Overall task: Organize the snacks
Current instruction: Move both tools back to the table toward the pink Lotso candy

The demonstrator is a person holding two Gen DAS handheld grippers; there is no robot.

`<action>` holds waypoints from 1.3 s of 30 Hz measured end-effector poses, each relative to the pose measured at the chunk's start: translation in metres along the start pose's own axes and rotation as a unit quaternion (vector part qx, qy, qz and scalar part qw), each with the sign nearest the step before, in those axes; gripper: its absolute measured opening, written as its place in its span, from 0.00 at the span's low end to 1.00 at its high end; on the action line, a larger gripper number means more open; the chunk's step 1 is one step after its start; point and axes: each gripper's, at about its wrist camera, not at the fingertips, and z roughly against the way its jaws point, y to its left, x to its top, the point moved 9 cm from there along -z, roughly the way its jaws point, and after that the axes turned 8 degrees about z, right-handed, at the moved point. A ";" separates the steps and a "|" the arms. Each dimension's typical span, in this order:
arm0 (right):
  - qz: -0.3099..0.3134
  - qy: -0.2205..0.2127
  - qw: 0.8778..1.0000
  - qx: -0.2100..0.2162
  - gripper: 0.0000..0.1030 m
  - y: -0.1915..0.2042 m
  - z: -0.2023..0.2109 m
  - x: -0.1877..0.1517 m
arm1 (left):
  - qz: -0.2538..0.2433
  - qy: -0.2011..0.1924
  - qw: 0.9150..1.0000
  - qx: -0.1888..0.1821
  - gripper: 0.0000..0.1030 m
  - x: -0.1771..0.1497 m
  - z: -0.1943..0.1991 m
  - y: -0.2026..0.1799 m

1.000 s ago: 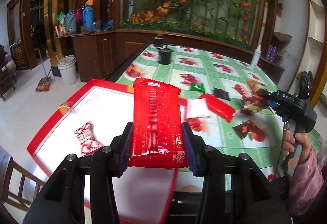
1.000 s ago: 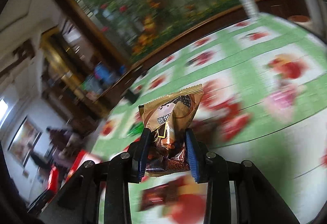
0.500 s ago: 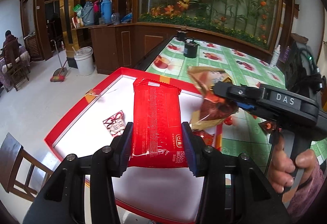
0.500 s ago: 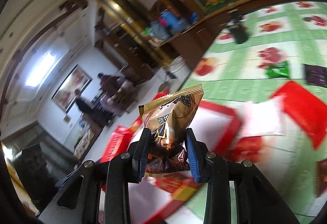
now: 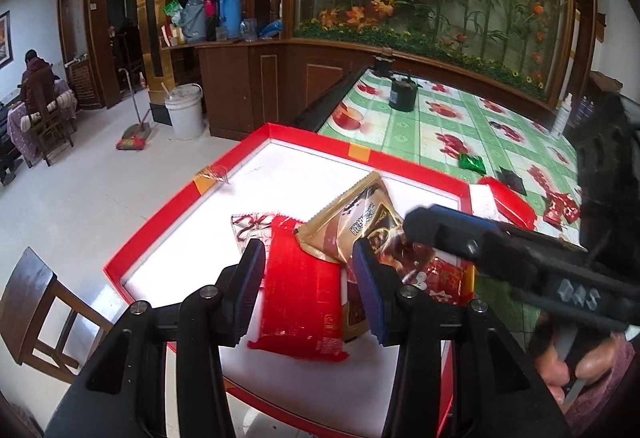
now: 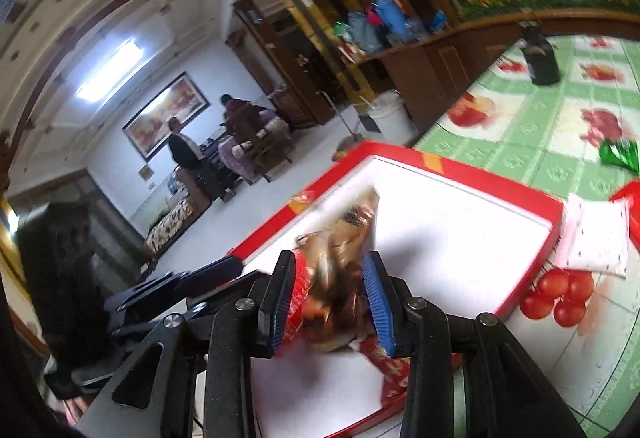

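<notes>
**snackbot_fan:** ok so what are the tongs doing rn?

**umi_lurker:** left gripper is straddling the red snack pack, but the pack looks like it's lying flat on the tray floor w/ a sliver of white showing past the left pad. Can't tell if it's actually clamped or just sitting between them tbh. Right gripper has just been opening its jaws, and the gold-brown snack bag is between them, blurry in the right wrist view. Pads look clear of it, so imo it's being let go, prob mid-drop.

**snackbot_fan:** where's it all ending up?

**umi_lurker:** inside the red tray, white floor, red rim. Gold bag leans partly over the top of the red pack. There's a clear wrapper w/ red print just beyond them and another red printed packet by the tray's right rim. Makes sense, tray = collection spot, both hands dump there at once.

**snackbot_fan:** task done then?

**umi_lurker:** nah. Green tablecloth has more out there: a green packet, a dark one, red bits further right. Person's hand is on the right tool's trigger, so next is prob pull back & fetch more. Risk: gold bag slides off the red pack or catches on the left pad when that side pulls out.
</notes>
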 end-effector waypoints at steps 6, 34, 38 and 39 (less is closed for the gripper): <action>0.011 -0.011 1.000 -0.006 0.58 0.001 0.007 0.000 | 0.000 -0.014 1.000 0.000 0.43 0.005 0.004 0.002; -0.082 -0.092 0.978 -0.165 0.60 -0.142 0.193 -0.022 | -0.113 0.019 0.989 -0.097 0.53 -0.015 0.016 -0.120; -0.131 -0.139 0.945 -0.267 0.63 -0.210 0.289 -0.037 | -0.170 0.030 0.974 -0.146 0.53 -0.030 0.023 -0.175; -0.147 -0.149 0.935 -0.288 0.65 -0.226 0.313 -0.042 | -0.183 0.030 0.971 -0.154 0.53 -0.034 0.025 -0.186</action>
